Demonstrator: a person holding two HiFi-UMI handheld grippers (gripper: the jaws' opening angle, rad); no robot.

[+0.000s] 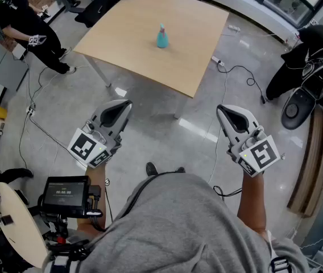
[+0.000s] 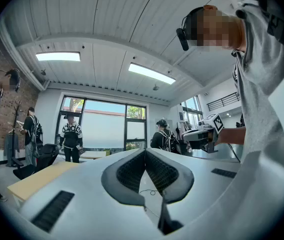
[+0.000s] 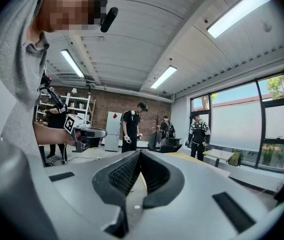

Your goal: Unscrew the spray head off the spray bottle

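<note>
The person is standing back from the counter (image 1: 133,27), holding both tools low over the grey floor (image 1: 167,129), close to the body. The left claw (image 1: 121,104) is pointing forward with its jaws pressed fully together and nothing between them. The right claw (image 1: 227,112) is doing the same: jaws meeting at the tips and gripping nothing.

The spray bottle (image 1: 162,38) is standing alone on the wooden counter, well apart from both claws, on the far side of the open floor. It is sitting upright, so its long axis is running vertically, with the spray head (image 1: 162,27) on top and seemingly not yet loosened.

From the claws the bottle is lying straight ahead and far, between the two lines they are pointing along and a little closer to the left one, so the left claw is looking like the nearer of the two. Reaching the bottle is likely calling for a step towards the counter first, then opening both claws: one to hold the body steady, the other to close round the head and turn it about the vertical axis.
</note>
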